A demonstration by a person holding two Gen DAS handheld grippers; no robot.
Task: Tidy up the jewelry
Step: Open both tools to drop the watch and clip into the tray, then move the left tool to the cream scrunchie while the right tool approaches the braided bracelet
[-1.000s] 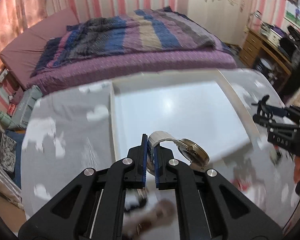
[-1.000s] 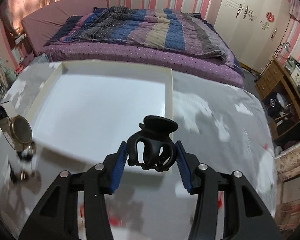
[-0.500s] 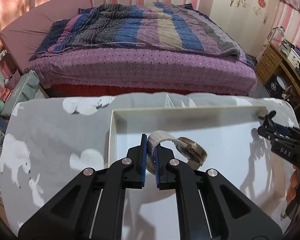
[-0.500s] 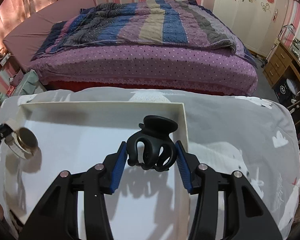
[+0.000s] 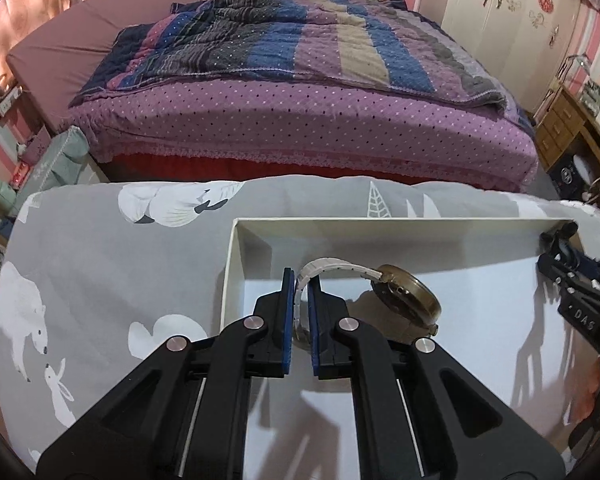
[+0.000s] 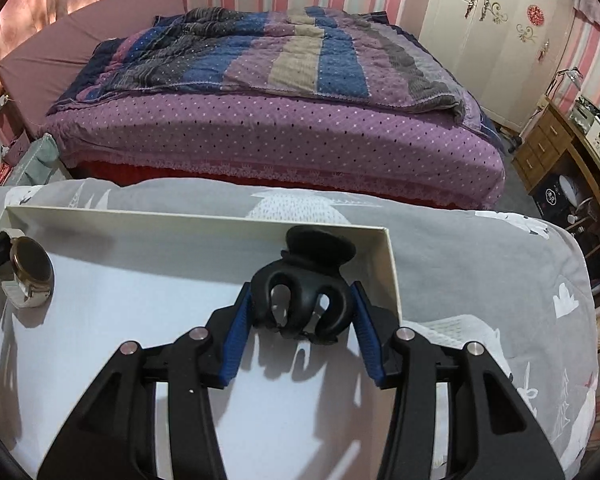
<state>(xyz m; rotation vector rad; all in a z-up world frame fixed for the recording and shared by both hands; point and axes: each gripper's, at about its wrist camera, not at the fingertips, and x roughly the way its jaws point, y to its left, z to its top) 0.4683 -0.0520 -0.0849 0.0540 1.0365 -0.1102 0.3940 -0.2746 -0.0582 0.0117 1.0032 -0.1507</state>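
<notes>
A wristwatch [image 5: 404, 294] with a gold case and a white band hangs by its band from my left gripper [image 5: 301, 280], which is shut on it, low over the far left corner of a white tray [image 5: 380, 222]. The same watch [image 6: 30, 274] shows at the left edge of the right wrist view. My right gripper [image 6: 302, 294] is shut on a black claw hair clip [image 6: 304, 296], held just above the tray's [image 6: 204, 218] far right corner. The right gripper [image 5: 580, 280] also shows at the right of the left wrist view.
The tray lies on a grey cloth [image 5: 112, 264] printed with white animals, covering the table. Beyond the table's far edge stands a bed [image 5: 300, 92] with a striped quilt. A wooden desk [image 6: 560, 148] stands at the right, a white wardrobe [image 6: 500, 20] behind it.
Both grippers have moved forward and down over the tray, each keeping its grip. The watch and the clip now hang near the tray's far wall; the tray looks closer.
</notes>
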